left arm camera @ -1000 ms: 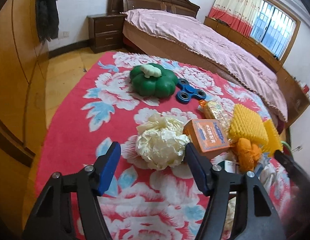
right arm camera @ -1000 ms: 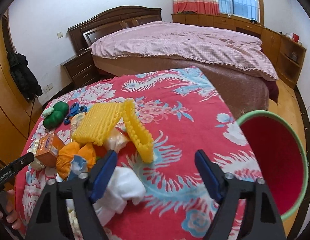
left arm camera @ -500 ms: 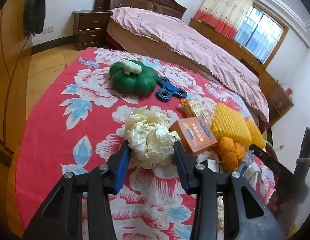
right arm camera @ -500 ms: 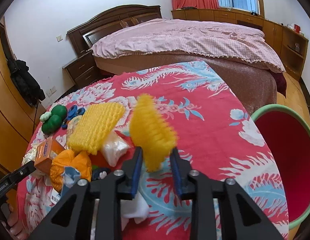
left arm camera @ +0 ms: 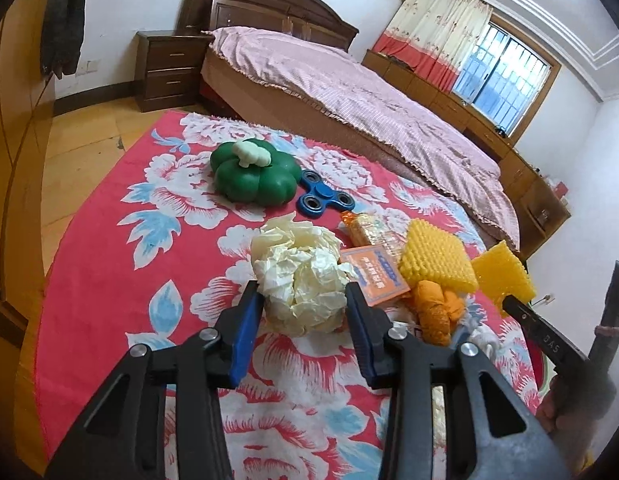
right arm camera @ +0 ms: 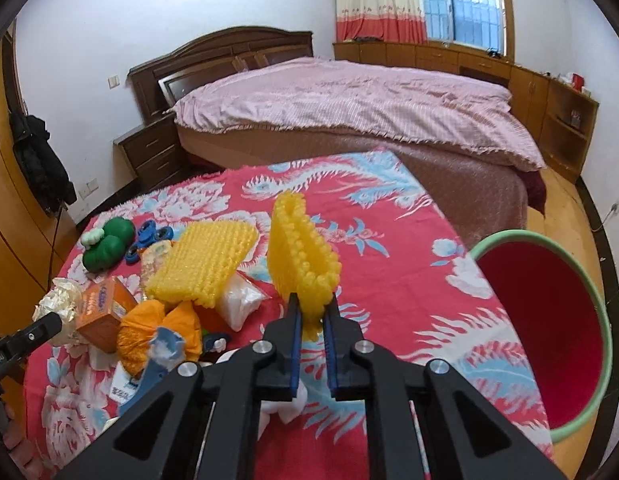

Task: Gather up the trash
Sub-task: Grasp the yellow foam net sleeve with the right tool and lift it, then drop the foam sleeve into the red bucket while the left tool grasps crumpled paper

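Left view: left gripper (left arm camera: 304, 300) clamped on 1 paper ball (left arm camera: 299, 276); 1 orange box (left arm camera: 374, 274) just right of it.
Right view: right gripper (right arm camera: 311, 314) clamped on 1 yellow foam net (right arm camera: 301, 256); 2nd net (right arm camera: 201, 264) to left, 1 red bin (right arm camera: 549, 336) to right.

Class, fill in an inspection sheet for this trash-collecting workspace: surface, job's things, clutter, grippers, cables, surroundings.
Surface: red floral cloth covering the table.
Job's things: crumpled paper ball; yellow foam net lifted upright; second foam net lying on the pile; orange box; orange bag; red bin with green rim at the table's right.
Clutter: green pumpkin toy; blue spinner.
Grippers: left gripper closed around the paper ball; right gripper shut on the yellow foam net.
Cables: a thin cord runs down below the dark coat.
Surroundings: bed, nightstand, window.
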